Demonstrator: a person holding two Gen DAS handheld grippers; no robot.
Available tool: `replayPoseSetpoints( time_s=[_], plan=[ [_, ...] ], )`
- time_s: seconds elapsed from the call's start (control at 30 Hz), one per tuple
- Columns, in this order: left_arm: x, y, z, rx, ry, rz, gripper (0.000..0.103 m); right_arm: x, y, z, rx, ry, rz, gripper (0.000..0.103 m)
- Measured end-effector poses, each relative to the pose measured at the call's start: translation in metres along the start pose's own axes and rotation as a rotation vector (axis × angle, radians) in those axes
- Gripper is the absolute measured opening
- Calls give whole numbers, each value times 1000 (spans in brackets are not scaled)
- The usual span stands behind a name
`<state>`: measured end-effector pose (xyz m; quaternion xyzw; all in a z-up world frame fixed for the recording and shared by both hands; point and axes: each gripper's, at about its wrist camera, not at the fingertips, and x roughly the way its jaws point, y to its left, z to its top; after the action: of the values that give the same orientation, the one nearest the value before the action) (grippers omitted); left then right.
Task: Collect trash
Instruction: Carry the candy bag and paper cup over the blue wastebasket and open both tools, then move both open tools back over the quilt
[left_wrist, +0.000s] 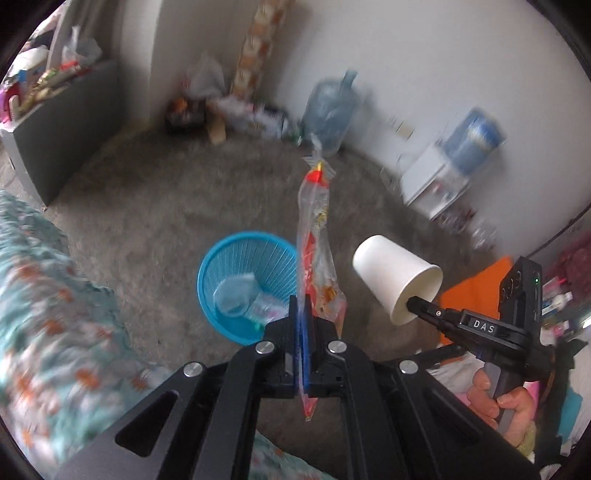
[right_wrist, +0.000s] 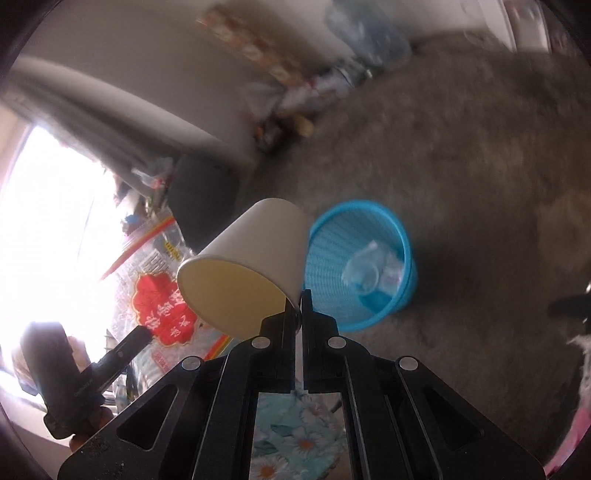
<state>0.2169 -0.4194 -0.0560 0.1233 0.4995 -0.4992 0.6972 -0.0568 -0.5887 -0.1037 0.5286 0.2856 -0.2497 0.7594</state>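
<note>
My left gripper (left_wrist: 303, 306) is shut on a clear plastic wrapper (left_wrist: 316, 236) with red and yellow print, which sticks up between the jaws. My right gripper (right_wrist: 298, 301) is shut on the rim of a white paper cup (right_wrist: 255, 258), held tilted with its mouth toward the camera. In the left wrist view the same paper cup (left_wrist: 395, 275) hangs on the right gripper (left_wrist: 413, 304) beside the wrapper. A blue mesh wastebasket (left_wrist: 243, 280) stands on the grey carpet just beyond both grippers and holds clear plastic trash (left_wrist: 240, 295). The same wastebasket (right_wrist: 364, 258) lies right of the cup.
A floral bed cover (left_wrist: 48, 295) fills the left foreground. A large water bottle (left_wrist: 330, 107), bags and boxes line the far wall. A white drawer unit (left_wrist: 432, 184) stands at the right. A grey cabinet (left_wrist: 55, 147) stands at the left. A person's hand (left_wrist: 498, 398) grips the right handle.
</note>
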Motion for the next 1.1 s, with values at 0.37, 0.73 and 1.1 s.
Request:
replayPoseSetpoints(
  time_s=[0.37, 0.73, 1.1],
  plan=[
    [123, 39, 40, -56, 133, 136, 41, 134, -54, 31, 172, 180, -30, 34],
    [82, 34, 50, -73, 0, 186, 61, 120, -63, 10, 181, 154, -51, 51],
    [-52, 33, 14, -136, -262, 156, 75, 64, 43, -32, -144, 87, -56, 64]
  ],
)
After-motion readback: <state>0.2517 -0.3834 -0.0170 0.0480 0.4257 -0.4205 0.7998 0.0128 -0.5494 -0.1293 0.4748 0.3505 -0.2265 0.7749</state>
